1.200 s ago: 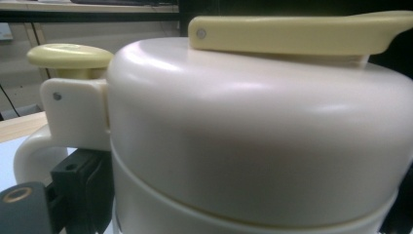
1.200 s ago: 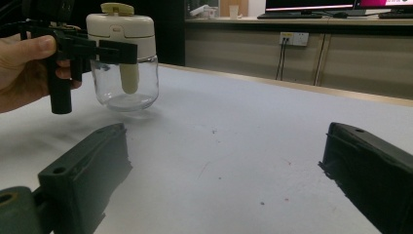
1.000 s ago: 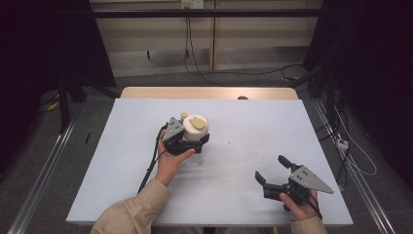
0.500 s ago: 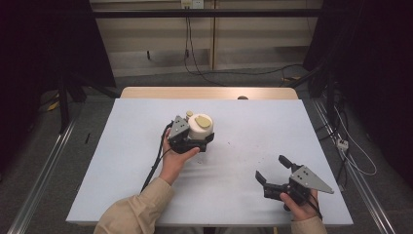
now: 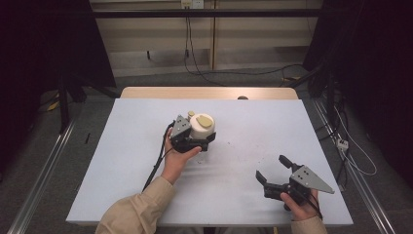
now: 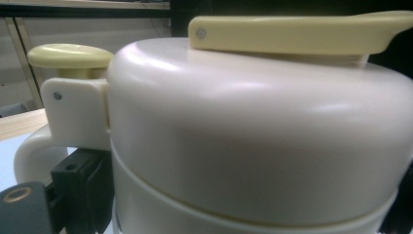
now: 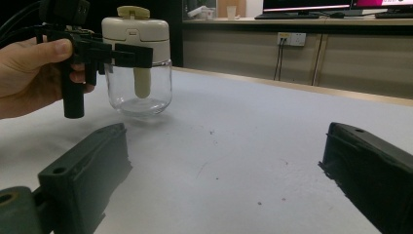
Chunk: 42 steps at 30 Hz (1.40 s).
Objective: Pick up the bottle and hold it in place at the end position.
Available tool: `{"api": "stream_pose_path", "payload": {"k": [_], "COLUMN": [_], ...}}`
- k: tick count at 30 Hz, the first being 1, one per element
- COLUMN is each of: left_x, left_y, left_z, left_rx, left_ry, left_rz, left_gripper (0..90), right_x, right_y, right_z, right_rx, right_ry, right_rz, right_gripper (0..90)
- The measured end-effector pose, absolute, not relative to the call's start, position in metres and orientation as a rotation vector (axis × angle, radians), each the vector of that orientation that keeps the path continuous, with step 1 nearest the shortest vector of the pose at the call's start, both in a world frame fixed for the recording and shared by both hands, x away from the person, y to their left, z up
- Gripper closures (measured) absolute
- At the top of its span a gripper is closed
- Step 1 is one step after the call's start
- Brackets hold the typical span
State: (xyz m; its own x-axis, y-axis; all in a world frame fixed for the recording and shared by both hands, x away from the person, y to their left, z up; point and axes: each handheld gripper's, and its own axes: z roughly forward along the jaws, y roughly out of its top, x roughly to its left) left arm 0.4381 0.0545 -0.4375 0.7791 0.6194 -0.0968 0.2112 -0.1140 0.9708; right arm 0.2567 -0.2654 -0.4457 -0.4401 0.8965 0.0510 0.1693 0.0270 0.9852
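A jar (image 5: 202, 126) with a cream lid, a yellowish top lever and a clear glass body stands at the middle of the white table (image 5: 263, 122). My left gripper (image 5: 207, 134) is shut on it, one jaw on each side just under the lid. In the left gripper view the jar's lid (image 6: 253, 136) is very close, between the jaws of the left gripper (image 6: 238, 204). The right gripper view shows the jar (image 7: 139, 63) and the left gripper (image 7: 129, 53) at the far left. My right gripper (image 5: 271, 166) is open and holds nothing, low near the table's front right, with its jaws (image 7: 224, 180) wide apart.
A wooden tabletop strip (image 5: 209, 92) runs along the far edge, with a small dark object (image 5: 242, 98) on it. Cables (image 5: 195, 63) trail over the floor behind the table. Metal rails (image 5: 44, 170) flank both sides. Small dark specks (image 5: 243, 156) dot the table surface.
My left gripper and the jar have shifted slightly to the right. The right gripper has stayed in place, open.
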Motion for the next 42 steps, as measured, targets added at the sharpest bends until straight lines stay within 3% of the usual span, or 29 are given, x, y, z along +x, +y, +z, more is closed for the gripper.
{"api": "stream_pose_path", "payload": {"k": [42], "left_x": [0.444], "left_y": [0.031], "left_z": [-0.443], "left_rx": [1.704], "left_ry": [0.645], "left_rz": [0.352], "left_gripper": [6.4], "right_x": [0.257], "right_y": [-0.266], "right_z": [-0.446], "right_rx": [1.091], "right_ry": [1.676], "right_rz": [1.465], "right_gripper": [2.7]}}
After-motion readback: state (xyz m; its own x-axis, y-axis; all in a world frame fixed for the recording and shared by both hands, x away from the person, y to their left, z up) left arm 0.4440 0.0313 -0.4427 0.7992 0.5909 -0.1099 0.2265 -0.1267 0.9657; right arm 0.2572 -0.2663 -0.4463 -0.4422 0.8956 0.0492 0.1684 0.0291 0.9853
